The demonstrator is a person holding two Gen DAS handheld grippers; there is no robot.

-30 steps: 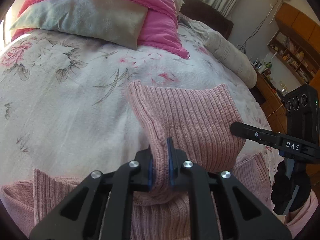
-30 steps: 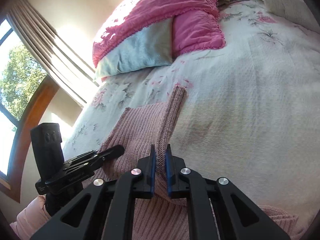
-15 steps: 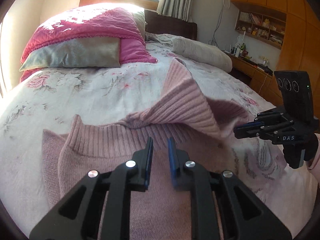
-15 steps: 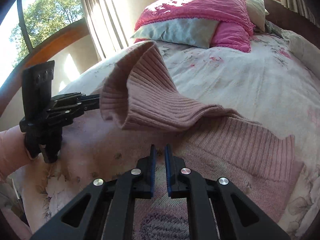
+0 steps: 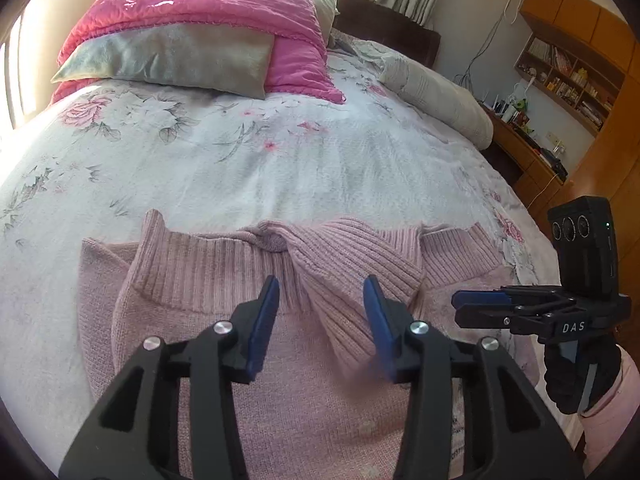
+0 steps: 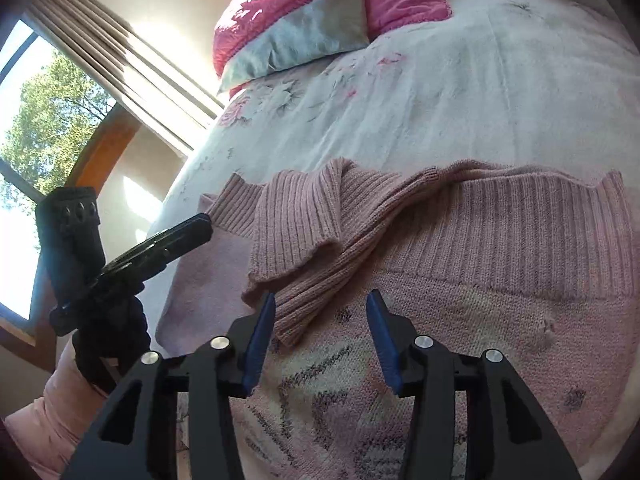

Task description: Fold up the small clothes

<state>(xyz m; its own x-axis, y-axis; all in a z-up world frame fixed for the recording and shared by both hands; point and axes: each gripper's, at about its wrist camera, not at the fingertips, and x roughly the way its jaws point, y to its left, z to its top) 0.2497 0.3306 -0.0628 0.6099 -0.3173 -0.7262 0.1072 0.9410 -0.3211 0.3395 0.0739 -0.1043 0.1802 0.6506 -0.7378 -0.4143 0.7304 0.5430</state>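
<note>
Where the left wrist camera looks along its fingers, the left gripper [image 5: 320,312] hangs over a pink knit sweater [image 5: 256,380] with its blue-padded jaws wide apart and nothing between them. The sweater lies flat near the foot edge of the bed [image 5: 280,168], its ribbed hem [image 5: 200,276] running across the view, and a ribbed sleeve [image 5: 352,268] is folded diagonally over the body, its cuff end lying between the open jaws. Beyond the hem, a wide stretch of floral bedspread lies bare up to the grey pillow [image 5: 172,60] and the pink quilt [image 5: 224,4] at the head end. A pale bolster [image 5: 436,96] lies along the far-right edge of the bed. At the right, the right gripper [image 5: 480,306] hovers beside the sweater's side edge, held by a black-gloved hand [image 5: 576,376]; from here its jaws seem nearly together.

From the right wrist camera, the right gripper [image 6: 322,316] shows its jaws clearly parted and holding nothing, poised above the sweater's patterned front [image 6: 360,400]. The folded sleeve [image 6: 304,236] lies just ahead of the left finger, its cuff edge close to the pad. The ribbed hem [image 6: 520,232] stretches rightward to the view's edge. At the left, the left gripper [image 6: 200,228] points its tips at the sweater's corner near the bed's window-side edge, its opening hard to judge. Bare bedspread [image 6: 440,92] stretches beyond the hem.
</note>
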